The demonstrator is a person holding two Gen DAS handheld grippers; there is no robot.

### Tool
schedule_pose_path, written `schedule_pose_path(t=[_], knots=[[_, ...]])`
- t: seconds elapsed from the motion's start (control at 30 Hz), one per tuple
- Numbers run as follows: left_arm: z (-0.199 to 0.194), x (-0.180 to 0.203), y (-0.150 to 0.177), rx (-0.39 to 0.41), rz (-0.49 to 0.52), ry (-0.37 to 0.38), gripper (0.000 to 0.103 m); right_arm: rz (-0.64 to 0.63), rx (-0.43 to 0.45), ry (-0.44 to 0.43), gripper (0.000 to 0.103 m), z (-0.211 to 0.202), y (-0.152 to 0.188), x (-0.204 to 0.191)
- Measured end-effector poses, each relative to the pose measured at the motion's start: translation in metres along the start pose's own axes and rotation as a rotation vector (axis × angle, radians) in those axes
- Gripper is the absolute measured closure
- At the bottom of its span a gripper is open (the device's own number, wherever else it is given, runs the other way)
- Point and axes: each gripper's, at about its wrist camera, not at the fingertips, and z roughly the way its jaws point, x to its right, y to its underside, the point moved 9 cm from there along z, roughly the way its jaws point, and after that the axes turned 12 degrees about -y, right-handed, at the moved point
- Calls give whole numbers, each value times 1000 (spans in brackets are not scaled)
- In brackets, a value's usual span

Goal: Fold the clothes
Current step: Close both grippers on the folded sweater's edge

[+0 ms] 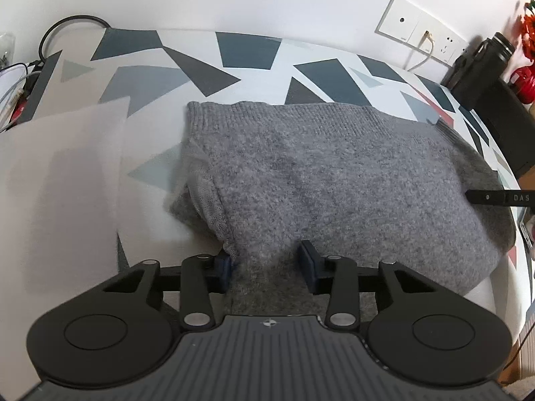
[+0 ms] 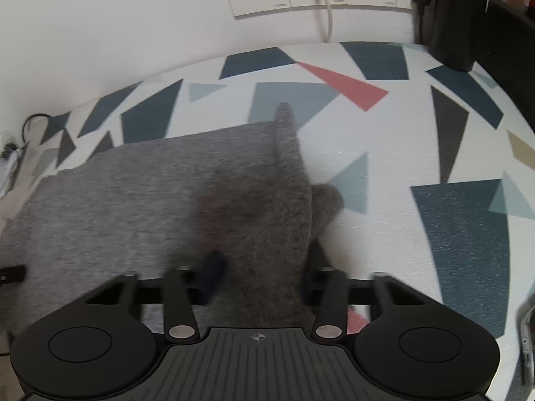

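Sweater: grey knit, lying partly folded on the patterned tablecloth, its ribbed hem on the side toward the wall sockets, its near edge under both grippers.

Left gripper: 2 fingers set apart, near edge of the sweater bunched between them. One pad touches the fabric; the other shows a gap. Reads as not clamped.

Right gripper: view is motion-blurred. A raised ridge of the sweater runs between the fingers toward the sockets. Whether the pads press on it cannot be told.

Handling, judged: soft, limp, fuzzy wool; light but bulky; not fragile. Will sag and drape away from any pinch, and layers may slide over each other. Thick folds fill the jaws quickly.

Best hold, judged: the 2 near corners of the sweater, both layers pinched together, lifted evenly toward the sockets.
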Motion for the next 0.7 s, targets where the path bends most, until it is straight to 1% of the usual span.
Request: schedule_pose_path(t=[0.1,0.23,0.33,0.7], knots=[[1,0,-1,-14,-5,2,64,-26,-5,6,72,-1,3,-4],[0,7,-4,-12,29,-34,64,-5,-1,-3,73,-1,4,-4],[0,10,-4,-9,37,-51,64,-21,-1,8,73,0,5,-6],[0,10,-3,1,30,-61,63,21,14,-12,72,1,6,-1]])
